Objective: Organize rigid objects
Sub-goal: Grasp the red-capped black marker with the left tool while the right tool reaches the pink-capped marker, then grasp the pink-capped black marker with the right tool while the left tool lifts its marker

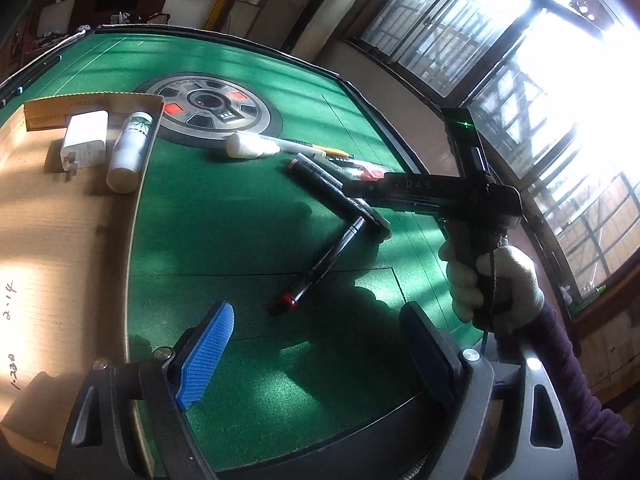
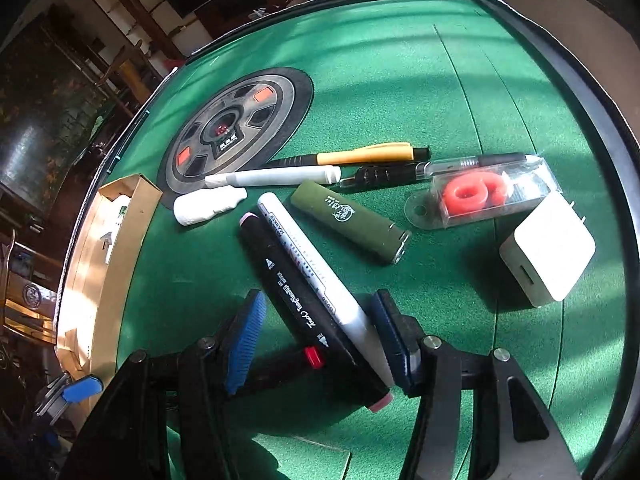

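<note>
**Inspector:** State of the right gripper (image 2: pixel 316 340)?

**Onlooker:** Jaws half spread, straddling two markers lying side by side on the green bench (image 2: pixel 440 92): the black marker (image 2: pixel 296 300) and the white marker (image 2: pixel 312 256). I cannot tell whether the pads press on them yet. Taking both together would save a trip.

**Inspector:** And the left gripper (image 1: pixel 316 356)?

**Onlooker:** Wide open, holding nothing, hovering over the felt near the red-capped pen (image 1: pixel 320 264).

**Inspector:** Where do the items go?

**Onlooker:** Likely the cardboard box (image 1: pixel 48 200) at the bench's edge; a white charger (image 1: pixel 86 140) and a white bottle (image 1: pixel 130 152) already lie inside it.
</note>
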### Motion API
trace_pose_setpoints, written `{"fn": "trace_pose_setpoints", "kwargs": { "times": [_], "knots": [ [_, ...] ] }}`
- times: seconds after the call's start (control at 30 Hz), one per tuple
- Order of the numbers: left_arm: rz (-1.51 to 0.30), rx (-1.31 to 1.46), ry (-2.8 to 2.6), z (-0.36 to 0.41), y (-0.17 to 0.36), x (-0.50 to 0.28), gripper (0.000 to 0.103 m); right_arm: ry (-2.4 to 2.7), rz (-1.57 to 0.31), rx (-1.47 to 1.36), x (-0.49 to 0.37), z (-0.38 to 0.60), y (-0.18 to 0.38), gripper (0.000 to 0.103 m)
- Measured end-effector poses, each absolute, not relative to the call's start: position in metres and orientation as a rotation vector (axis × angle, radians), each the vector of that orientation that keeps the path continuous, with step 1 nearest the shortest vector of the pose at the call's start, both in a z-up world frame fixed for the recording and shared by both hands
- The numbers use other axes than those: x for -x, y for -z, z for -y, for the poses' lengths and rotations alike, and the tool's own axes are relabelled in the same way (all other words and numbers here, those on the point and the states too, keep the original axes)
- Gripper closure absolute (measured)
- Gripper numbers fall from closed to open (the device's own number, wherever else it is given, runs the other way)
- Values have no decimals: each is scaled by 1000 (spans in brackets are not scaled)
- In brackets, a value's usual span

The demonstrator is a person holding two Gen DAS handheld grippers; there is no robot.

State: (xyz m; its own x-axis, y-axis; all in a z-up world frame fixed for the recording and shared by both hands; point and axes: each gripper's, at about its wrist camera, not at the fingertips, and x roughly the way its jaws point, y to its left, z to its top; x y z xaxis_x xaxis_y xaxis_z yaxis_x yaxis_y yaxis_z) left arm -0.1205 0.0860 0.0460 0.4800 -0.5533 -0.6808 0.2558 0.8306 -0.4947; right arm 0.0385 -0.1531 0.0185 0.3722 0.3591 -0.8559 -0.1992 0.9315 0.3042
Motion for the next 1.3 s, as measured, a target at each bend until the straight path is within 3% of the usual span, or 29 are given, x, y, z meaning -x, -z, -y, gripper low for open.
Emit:
{"fn": "trace_pose_setpoints", "kwargs": {
  "times": [0.23,0.4,0.43,0.47,0.73,0.77,0.8,0.83,0.9,0.97,1.13,1.17,1.2,1.27,1.3],
  "knots": [
    [-952,299,493,-77,-48,122,15,-316,-1112,-63,-43,140,-14,53],
    [-951,197,490,-58,-48,120,15,-263,-1075,-89,-37,150,-22,77],
    [-951,165,489,-52,-48,118,15,-247,-1078,-92,-35,153,-24,93],
    [-950,131,487,-46,-48,115,15,-240,-1091,-101,-33,158,-23,99],
    [-959,-59,482,-1,-29,78,18,-231,-1085,-184,-14,196,-22,98],
    [-973,-71,485,3,-24,73,28,-232,-1077,-190,-11,198,-24,98],
    [-996,-82,494,7,-18,67,46,-235,-1067,-197,-9,200,-25,98],
    [-1003,-98,493,11,-15,65,52,-241,-1055,-204,-6,202,-27,98],
    [-986,-146,465,16,-16,67,80,-264,-1033,-218,-3,204,-32,98],
    [-1009,-111,470,11,-17,69,88,-285,-1016,-227,0,204,-36,97],
    [-1026,-60,453,-1,-18,74,87,-345,-1003,-246,1,198,-37,95],
    [-1026,-49,453,0,-18,72,83,-352,-1004,-250,-1,197,-36,95],
    [-1027,-34,461,3,-17,68,71,-360,-1005,-256,-2,194,-36,95],
    [-1018,-19,478,12,-17,64,56,-371,-1011,-270,-5,188,-34,95],
    [-1002,-39,463,17,-16,62,57,-379,-1013,-275,-5,185,-34,95]
  ]
}}
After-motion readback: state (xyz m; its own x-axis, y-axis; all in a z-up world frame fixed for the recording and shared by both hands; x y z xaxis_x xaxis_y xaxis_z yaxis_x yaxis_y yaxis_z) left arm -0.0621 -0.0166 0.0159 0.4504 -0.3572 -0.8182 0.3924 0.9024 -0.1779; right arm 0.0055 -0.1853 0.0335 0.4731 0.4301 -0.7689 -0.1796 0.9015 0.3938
